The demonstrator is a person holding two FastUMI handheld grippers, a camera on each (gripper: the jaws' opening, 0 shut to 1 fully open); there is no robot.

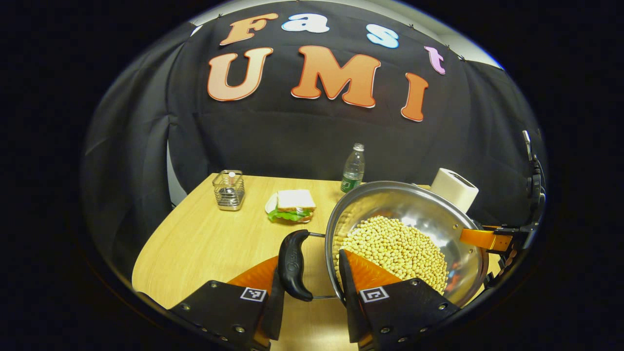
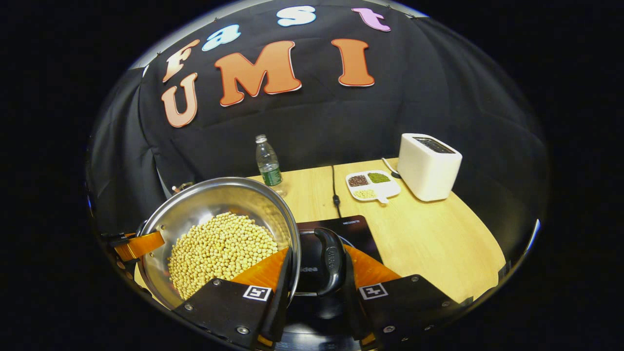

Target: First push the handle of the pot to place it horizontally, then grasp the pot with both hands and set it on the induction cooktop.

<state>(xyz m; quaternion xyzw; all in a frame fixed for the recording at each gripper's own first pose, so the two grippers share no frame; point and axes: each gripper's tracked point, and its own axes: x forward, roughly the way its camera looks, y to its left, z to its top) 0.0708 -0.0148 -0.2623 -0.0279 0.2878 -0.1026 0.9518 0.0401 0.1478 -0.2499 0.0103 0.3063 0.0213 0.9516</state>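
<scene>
Both grippers grip the pot (image 1: 429, 219) by its two black side handles. Left gripper (image 1: 307, 273) has its fingers closed around the left handle (image 1: 294, 264), one finger outside the handle and the other inside the pot's rim, over the beans. Right gripper (image 2: 314, 270) clamps the right handle (image 2: 330, 261) the same way, one finger inside the rim and one outside the handle.

Between the two grippers the steel pot sits tilted, holding a heap of yellow soybeans (image 2: 219, 248). Below the pot on its right-handle side lies the black induction cooktop (image 2: 358, 234), on the wooden table (image 2: 438, 239). Whether the pot touches the cooktop cannot be told.

Behind the pot stands a plastic water bottle (image 2: 267, 163). Beyond the cooktop are a small divided dish (image 2: 373, 185) of grains and a white toaster (image 2: 429, 165). Past the pot's left handle lie a sandwich (image 1: 292, 205) and a glass jar (image 1: 229, 189).
</scene>
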